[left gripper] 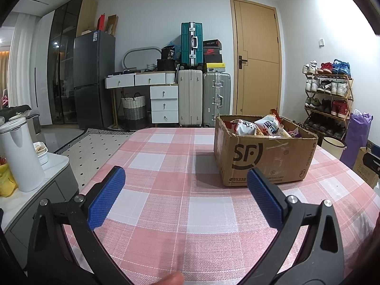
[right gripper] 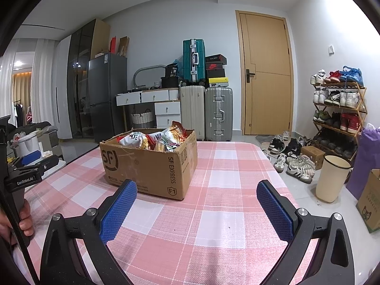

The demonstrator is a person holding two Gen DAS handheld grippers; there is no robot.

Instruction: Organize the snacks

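Note:
A brown SF cardboard box (left gripper: 263, 156) (right gripper: 152, 163) stands on a table with a pink and white checked cloth (left gripper: 171, 190) (right gripper: 225, 204). Several snack bags (left gripper: 258, 124) (right gripper: 152, 139) fill it, poking above the rim. My left gripper (left gripper: 186, 178) is open above the cloth, nothing between its blue pads, with the box ahead to the right. My right gripper (right gripper: 197, 192) is open too and empty; the box sits just beyond its left finger. The left gripper (right gripper: 28, 163) shows at the left edge of the right wrist view, held by a hand (right gripper: 25, 220).
A white kettle (left gripper: 20, 154) sits on a side counter to the left of the table. To the right are a cream bin (right gripper: 331, 178), a shoe rack (right gripper: 339, 111), loose shoes (right gripper: 294, 161) on the floor and a purple bag (right gripper: 365, 156). Suitcases (right gripper: 206, 109) and a fridge (right gripper: 106, 95) line the far wall.

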